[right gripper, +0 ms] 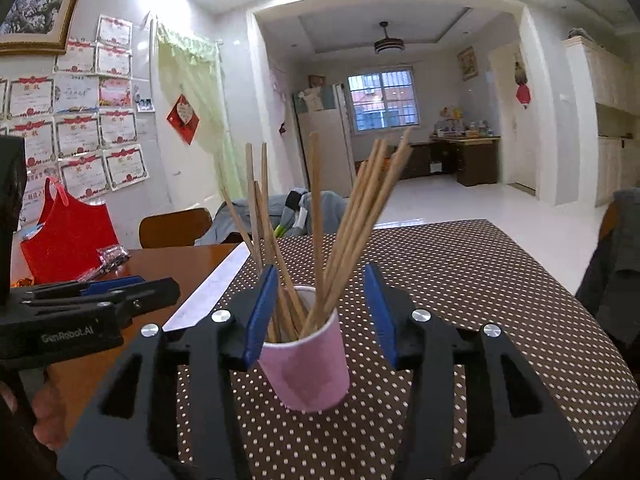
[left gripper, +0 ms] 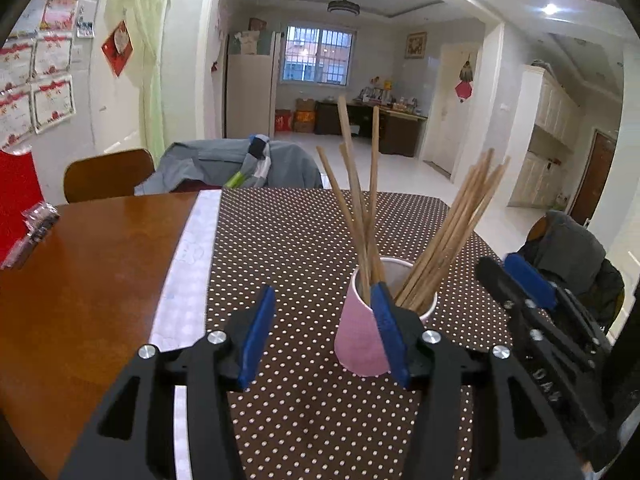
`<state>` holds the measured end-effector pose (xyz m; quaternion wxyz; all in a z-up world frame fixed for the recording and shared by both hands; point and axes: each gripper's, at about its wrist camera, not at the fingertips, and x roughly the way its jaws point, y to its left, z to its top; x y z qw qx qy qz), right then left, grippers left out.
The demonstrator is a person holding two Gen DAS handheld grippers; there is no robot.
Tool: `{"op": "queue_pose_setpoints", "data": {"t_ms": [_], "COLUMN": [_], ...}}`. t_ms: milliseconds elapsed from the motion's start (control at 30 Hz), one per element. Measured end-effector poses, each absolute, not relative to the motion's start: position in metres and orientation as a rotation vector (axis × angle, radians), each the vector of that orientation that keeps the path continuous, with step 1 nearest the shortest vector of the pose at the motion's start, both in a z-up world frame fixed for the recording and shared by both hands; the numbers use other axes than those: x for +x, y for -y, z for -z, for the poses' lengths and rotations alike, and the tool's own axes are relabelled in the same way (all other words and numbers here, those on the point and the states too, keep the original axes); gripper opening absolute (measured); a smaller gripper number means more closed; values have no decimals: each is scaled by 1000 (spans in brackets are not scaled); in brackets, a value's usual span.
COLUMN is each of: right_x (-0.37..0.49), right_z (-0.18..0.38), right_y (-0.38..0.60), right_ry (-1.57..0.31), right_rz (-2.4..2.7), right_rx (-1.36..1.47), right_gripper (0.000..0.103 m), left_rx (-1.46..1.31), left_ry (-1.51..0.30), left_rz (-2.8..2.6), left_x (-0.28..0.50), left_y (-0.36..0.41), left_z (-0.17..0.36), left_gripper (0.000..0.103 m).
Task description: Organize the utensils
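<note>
The pink paper cup [right gripper: 306, 364] full of long wooden chopsticks [right gripper: 352, 216] stands upright on the brown dotted cloth of the surface [right gripper: 480, 280]. Seen from the right wrist camera, it stands between the two blue pads of the right tool [right gripper: 320, 312]. The pads are apart and press on nothing, though the left pad is just beside the rim. The chopsticks fan upward and lean to both sides, so their long axis is near vertical.

The left tool [left gripper: 320, 336] is also apart and empty; for it the cup [left gripper: 366, 336] lies to the right, partly behind its right pad. The right tool seems better placed for any next grasp.
</note>
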<state>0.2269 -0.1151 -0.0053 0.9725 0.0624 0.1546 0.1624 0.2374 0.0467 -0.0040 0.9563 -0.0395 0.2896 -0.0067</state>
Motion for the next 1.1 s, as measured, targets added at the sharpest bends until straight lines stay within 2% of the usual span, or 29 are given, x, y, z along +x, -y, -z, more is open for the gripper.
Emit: {"op": "queue_pose_setpoints", "data": {"t_ms": [67, 100, 467, 733, 1100], "right_x": [214, 209, 143, 115, 84], "right_z": [1, -1, -28, -35, -50], "right_y": [120, 123, 135, 145, 150], "right_ry": [-311, -313, -278, -262, -173], "right_rz": [-300, -296, -238, -230, -186], "right_rx": [120, 122, 71, 82, 43], "right_gripper": [45, 46, 71, 78, 84], "left_rx": [-66, -62, -26, 6, 7], "left_ry": [-558, -539, -351, -264, -186], "left_rz": [20, 26, 47, 49, 74], "left_x": [227, 219, 144, 109, 83], "left_y": [-43, -41, -21, -11, -3], "left_z": [-2, -6, -32, -41, -40], "left_gripper": [52, 56, 64, 70, 73]}}
